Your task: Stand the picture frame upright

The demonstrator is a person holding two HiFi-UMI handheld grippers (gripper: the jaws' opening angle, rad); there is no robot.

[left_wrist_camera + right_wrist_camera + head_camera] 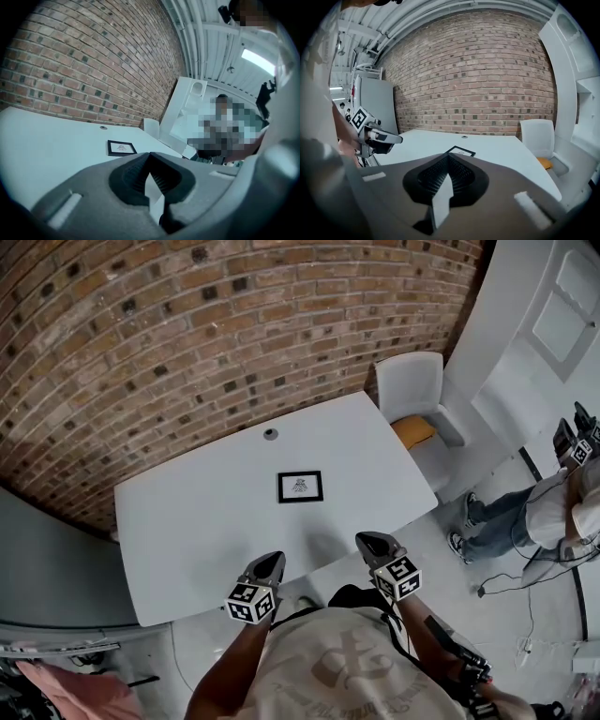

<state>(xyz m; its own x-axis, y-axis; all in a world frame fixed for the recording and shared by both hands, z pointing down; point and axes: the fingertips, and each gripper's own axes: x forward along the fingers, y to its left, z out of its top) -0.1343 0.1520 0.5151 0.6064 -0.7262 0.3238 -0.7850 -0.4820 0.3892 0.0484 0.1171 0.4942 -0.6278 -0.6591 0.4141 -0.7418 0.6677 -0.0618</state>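
A small black picture frame (300, 487) lies flat near the middle of the white table (206, 512); it also shows in the left gripper view (121, 147) and the right gripper view (460, 151). My left gripper (273, 562) hovers at the table's near edge, shut and holding nothing. My right gripper (367, 542) is beside it to the right, also shut and empty. Both are well short of the frame. The left gripper (396, 139) appears in the right gripper view at left.
A brick wall (187, 343) runs behind the table. A white chair (412, 390) with an orange seat stands at the table's far right corner. A cable port (270, 434) sits near the table's far edge. A person (534, 512) sits at the right.
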